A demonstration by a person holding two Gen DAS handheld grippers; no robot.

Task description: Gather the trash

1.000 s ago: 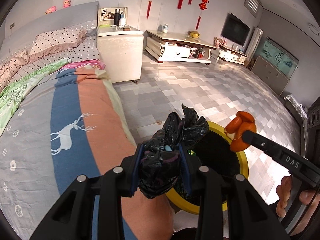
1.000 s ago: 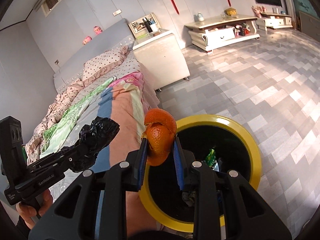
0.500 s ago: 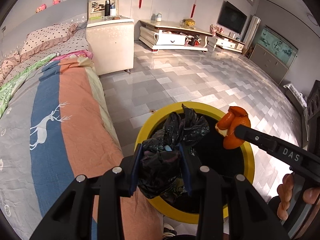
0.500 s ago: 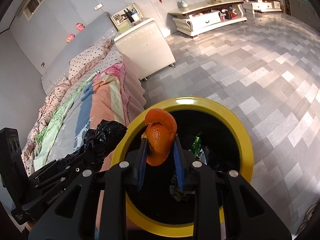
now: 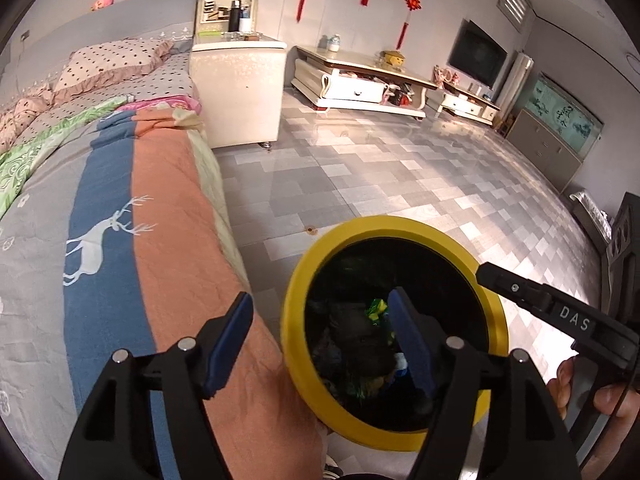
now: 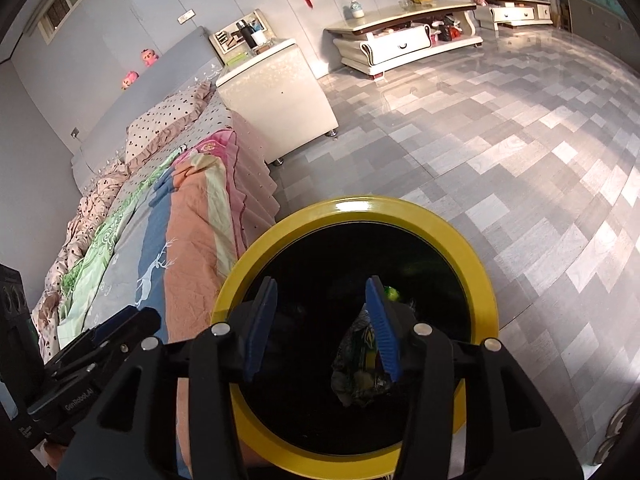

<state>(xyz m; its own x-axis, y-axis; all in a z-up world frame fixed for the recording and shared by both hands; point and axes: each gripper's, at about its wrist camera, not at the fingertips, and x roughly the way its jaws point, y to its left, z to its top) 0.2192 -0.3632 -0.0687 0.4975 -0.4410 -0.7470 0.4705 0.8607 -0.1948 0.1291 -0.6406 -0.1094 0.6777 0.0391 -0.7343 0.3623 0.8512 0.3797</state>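
Both jaws were opening with nothing between them: the left hand-held gripper (image 5: 320,340) and right hand-held gripper (image 6: 322,320) hung released over the yellow-rimmed bin (image 6: 476,264). Trash (image 6: 360,372) lay inside, toward 5 o'clock. Best to hold centred until the jaws were fully clear.

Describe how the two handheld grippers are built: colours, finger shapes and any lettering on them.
Both are matte black plastic. The left gripper and right gripper each have two angular fingers with round silver screws and ribbed blue pads. White lettering reads "DAS" on the right one's side and "GenRoboLAI", as far as legible, on the left one's.
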